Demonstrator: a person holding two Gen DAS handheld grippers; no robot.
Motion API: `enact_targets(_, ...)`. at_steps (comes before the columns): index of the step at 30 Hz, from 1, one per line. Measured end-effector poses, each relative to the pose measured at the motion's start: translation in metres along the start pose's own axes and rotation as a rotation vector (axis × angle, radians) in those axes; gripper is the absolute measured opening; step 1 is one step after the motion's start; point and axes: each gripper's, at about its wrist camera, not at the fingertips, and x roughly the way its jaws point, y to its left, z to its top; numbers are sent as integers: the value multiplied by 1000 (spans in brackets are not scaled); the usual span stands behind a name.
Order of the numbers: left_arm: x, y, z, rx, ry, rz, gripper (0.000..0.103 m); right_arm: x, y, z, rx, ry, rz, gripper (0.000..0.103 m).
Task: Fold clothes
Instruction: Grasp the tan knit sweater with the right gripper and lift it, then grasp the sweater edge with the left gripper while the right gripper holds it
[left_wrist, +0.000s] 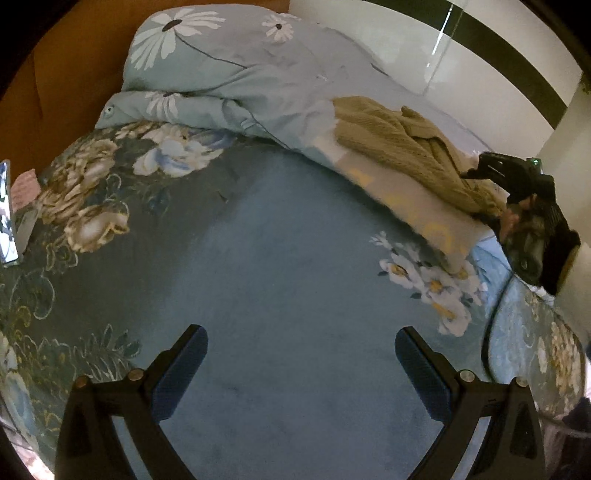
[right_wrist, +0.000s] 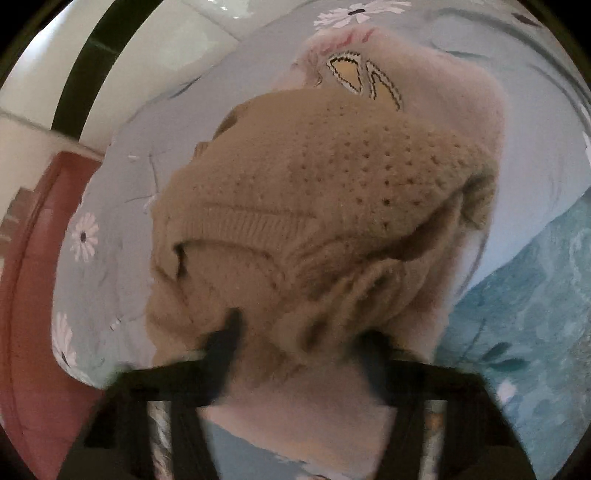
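While your left gripper (left_wrist: 301, 363) hangs wide open over bare bedspread (left_wrist: 280, 258), the tan sweater (left_wrist: 406, 147) lies far right on the folded quilt (left_wrist: 229, 74), your right gripper (right_wrist: 301, 341) nearer, fingers sunk in its knit, grip uncertain.

Open blue bedspread (left_wrist: 288, 266) lies bare ahead of the left gripper (left_wrist: 301, 354), fingers spread wide. Rumpled quilt (left_wrist: 229, 74) bounds the far side; phone (left_wrist: 7, 214) sits at left edge. Tan sweater (right_wrist: 314, 206) on a pale garment (right_wrist: 461, 96) crowds the right gripper (right_wrist: 299, 332).
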Motion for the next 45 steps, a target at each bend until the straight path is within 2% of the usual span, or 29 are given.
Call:
enact_targets(1,-1,1,1,-5,-1,0,103,-1,1,3,15,5,-17,26)
enact_targets(3,-2,4,2,-17,-3,-6,103,-8,-1,5,49,0,21,19)
enact_targets(5,-5,7,4,-31,-5,-13,103,-22,0,5,51,-16,74,17)
enact_targets(9,-17,13,10,-56,-21,-31,103,-74,10,-6,-35,-56,188,15)
enact_targets(14,-44,21,16,-73,-48,-33,103,-139,2,-54,-82,-80,361,14)
enact_targets(17,-64,24,15,-92,-57,-51,103,-179,-23,-94,-75,-70,395,14)
enact_targets(20,-85,23,11,-95,-69,-77,103,-210,-48,-135,-118,-22,350,14)
enact_targets(25,-120,-1,-5,-1,-78,-118,103,-279,-118,-204,-183,75,213,14)
enact_targets(28,-130,-23,-20,57,-51,-159,103,-323,-161,-239,-201,129,120,15)
enact_targets(31,-132,-49,-36,126,-9,-201,103,-351,-190,-258,-211,157,17,15)
enact_targets(33,-126,-69,-46,176,34,-239,103,-347,-200,-264,-204,162,-46,15)
enact_targets(36,-107,-99,-58,235,118,-292,103,-340,-205,-266,-178,157,-50,15)
enact_targets(40,-65,-131,-71,223,269,-342,103,-334,-194,-264,-239,149,-117,16)
enact_targets(45,-11,-167,-90,196,438,-335,102,-327,-193,-268,-319,172,-206,20)
